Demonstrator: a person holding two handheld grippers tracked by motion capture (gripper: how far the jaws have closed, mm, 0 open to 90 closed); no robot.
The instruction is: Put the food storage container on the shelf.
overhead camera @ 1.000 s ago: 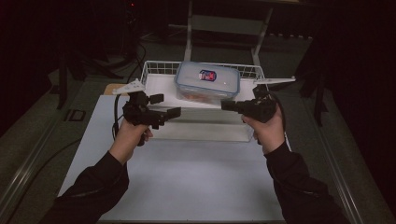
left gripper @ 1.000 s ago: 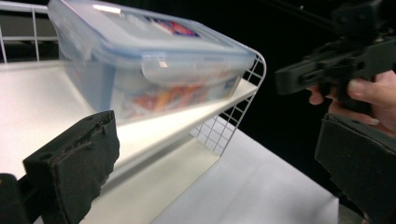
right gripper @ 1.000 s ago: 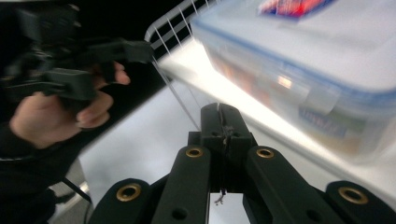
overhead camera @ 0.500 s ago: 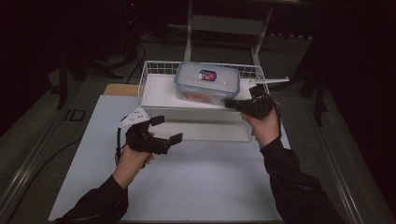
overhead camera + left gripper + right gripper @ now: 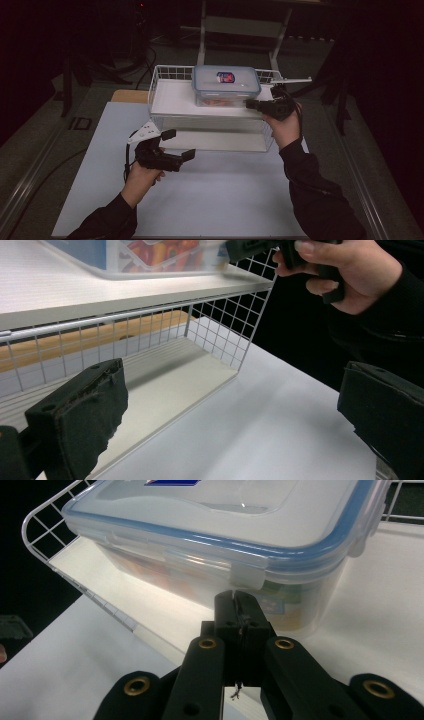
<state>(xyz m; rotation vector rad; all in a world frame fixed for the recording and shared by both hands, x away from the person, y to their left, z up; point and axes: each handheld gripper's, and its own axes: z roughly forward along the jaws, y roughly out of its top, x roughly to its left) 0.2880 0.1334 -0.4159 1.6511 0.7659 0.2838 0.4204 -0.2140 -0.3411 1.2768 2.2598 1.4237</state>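
Box (image 5: pixel 226 86), a clear plastic one with a blue-rimmed lid, sits on the top shelf of the wire rack (image 5: pixel 165 75), toward its back and right, with colourful contents showing through its wall. The right gripper (image 5: pixel 252 104) has its jaws pressed together with nothing between them. Its tip is at the box's near right side, just under the front latch (image 5: pixel 245 572) in the right gripper view, touching it or very nearly; I cannot tell which.

Compared with a second ago, the left gripper (image 5: pixel 179 145) has dropped away from the rack's front and now hangs low over the white table (image 5: pixel 225 200), jaws wide apart and empty, well apart from the box. The right gripper has edged in from the rack's right end toward the box. The box itself has not shifted.

That reads as the left hand standing aside while the right goes for the latch: closed jaws suit prying or flicking the tab up, not grasping the box. Opening the lid looks barely begun, since the near latch is still folded down. With no second gripper steadying it, the box may slide back on the shelf when pushed.
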